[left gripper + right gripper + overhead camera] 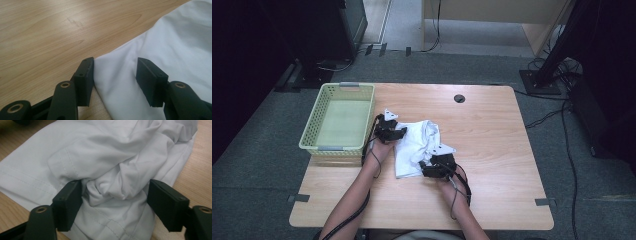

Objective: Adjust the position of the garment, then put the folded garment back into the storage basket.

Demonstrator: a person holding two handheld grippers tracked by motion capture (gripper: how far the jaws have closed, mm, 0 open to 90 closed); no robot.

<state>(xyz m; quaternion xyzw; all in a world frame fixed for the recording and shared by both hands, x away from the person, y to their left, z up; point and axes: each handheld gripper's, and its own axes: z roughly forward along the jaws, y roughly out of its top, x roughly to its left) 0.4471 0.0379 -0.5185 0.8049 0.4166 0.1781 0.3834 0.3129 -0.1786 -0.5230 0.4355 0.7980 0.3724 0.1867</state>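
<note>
The white cloth (417,145) is seen mid-frame. Its edge lies between the spread left gripper (115,77). A bunched fold is straddled, unpinched, by the spread right gripper (115,202); it could be missed.

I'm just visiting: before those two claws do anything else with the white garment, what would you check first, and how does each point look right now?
1. White garment lies fully on the table: ok.
2. Left claw straddles the garment's edge, jaws apart with cloth between them: ok.
3. Left claw is gripping cloth: not ok, the pads are not pressing.
4. Right claw straddles a bunched fold: ok.
5. Right claw has pinched that fold: cannot tell, the jaws stand apart.
6. Green basket has room inside: ok.
</note>
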